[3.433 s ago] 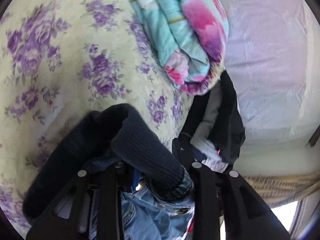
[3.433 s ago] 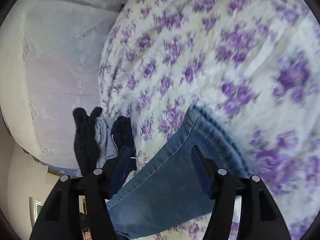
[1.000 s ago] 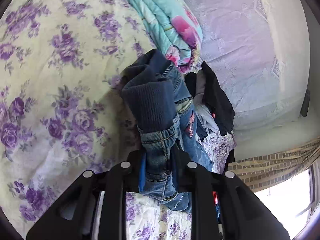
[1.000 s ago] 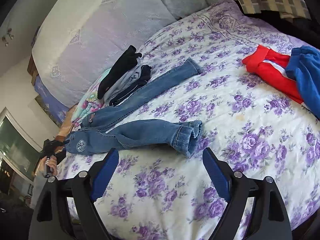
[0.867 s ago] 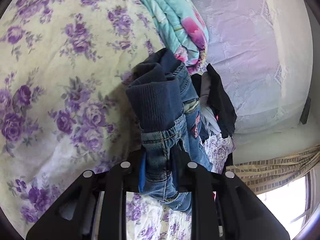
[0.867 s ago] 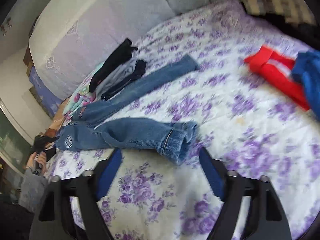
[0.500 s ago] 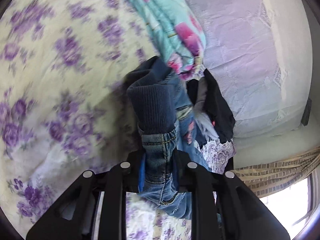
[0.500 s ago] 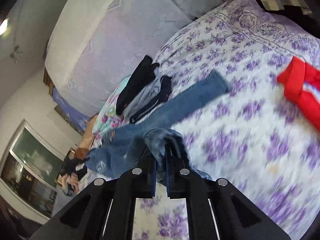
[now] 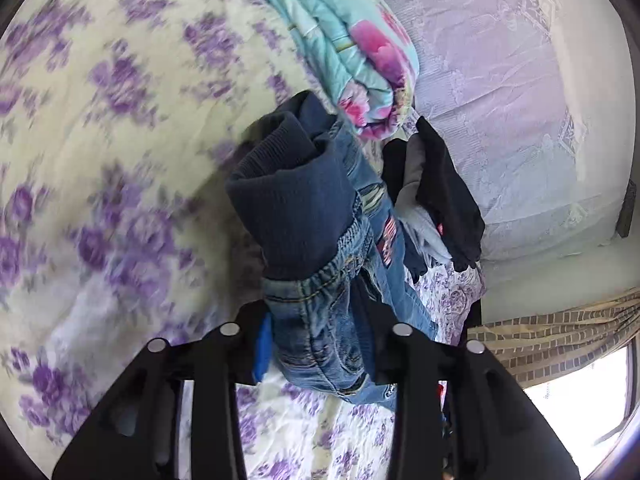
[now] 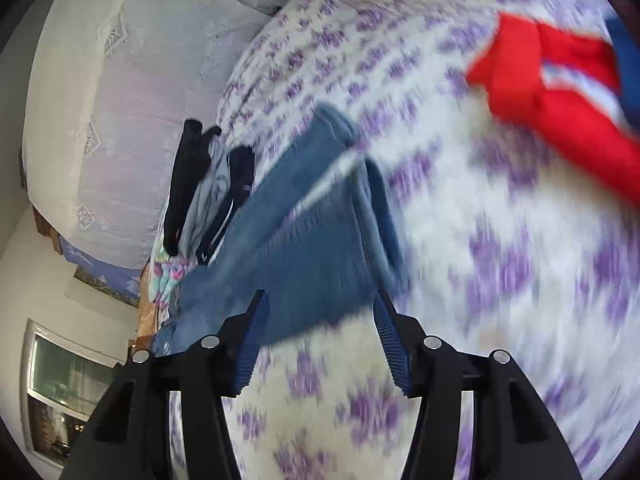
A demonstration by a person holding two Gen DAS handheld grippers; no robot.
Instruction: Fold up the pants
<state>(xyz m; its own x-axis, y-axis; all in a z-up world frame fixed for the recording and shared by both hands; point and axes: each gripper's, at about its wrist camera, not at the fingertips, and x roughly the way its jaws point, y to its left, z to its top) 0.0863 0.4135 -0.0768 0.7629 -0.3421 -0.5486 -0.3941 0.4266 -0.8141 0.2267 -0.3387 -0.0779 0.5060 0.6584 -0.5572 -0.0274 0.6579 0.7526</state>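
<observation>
Floral bedsheet (image 10: 500, 280), white with purple blooms, covers the bed on which the work lies. The jeans (image 10: 304, 248) are spread on it with both legs side by side, hems toward the bed's middle; the lengthwise fold appears done. The waist end, with its dark ribbed waistband (image 9: 288, 200), stands bunched between the fingers of the left gripper (image 9: 320, 344), whose jaws are opening; whether the pads press on the denim cannot be told. The right gripper (image 10: 316, 320) sits just behind the leg ends with its jaws opening and nothing between them; the denim lies ahead of the tips. Crosswise folds remain, in my judgement. Beside the jeans lies a black and grey garment (image 10: 208, 192); beyond it, a rolled turquoise quilt (image 9: 352, 52). A red garment (image 10: 552, 96) lies well apart.
</observation>
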